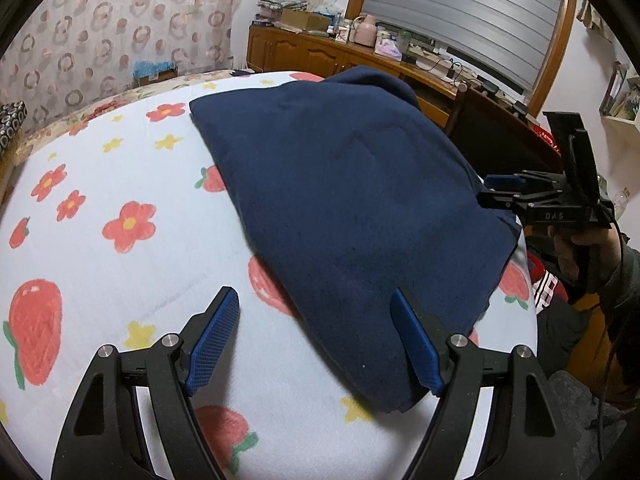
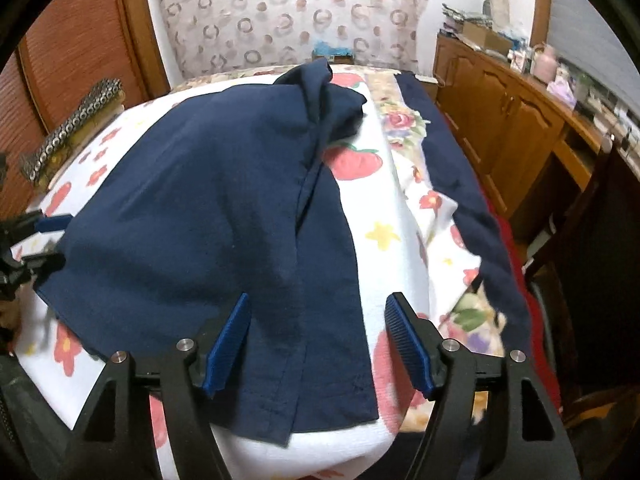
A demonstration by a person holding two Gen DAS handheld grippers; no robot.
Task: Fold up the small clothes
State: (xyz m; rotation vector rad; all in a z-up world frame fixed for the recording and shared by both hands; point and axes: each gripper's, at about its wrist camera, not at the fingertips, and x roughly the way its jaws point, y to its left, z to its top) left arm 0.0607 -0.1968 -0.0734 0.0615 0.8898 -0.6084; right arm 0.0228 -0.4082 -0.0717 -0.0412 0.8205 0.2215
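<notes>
A navy blue garment (image 1: 340,200) lies folded on a white cloth printed with strawberries and flowers (image 1: 100,208). My left gripper (image 1: 316,344) is open, its jaws straddling the garment's near edge, empty. My right gripper (image 2: 318,344) is open over the garment's near hem (image 2: 312,380), empty. The garment (image 2: 200,216) shows a seam and a bunched end at the far side. The right gripper also shows in the left wrist view (image 1: 516,192) at the garment's right edge. The left gripper shows at the left edge of the right wrist view (image 2: 40,240).
A wooden cabinet (image 1: 320,52) with clutter on top stands behind the bed. A patterned curtain (image 1: 120,20) hangs at the back. A dark blue strip of cloth (image 2: 472,208) lies along the bed's right side. A studded dark object (image 2: 72,128) sits at the left.
</notes>
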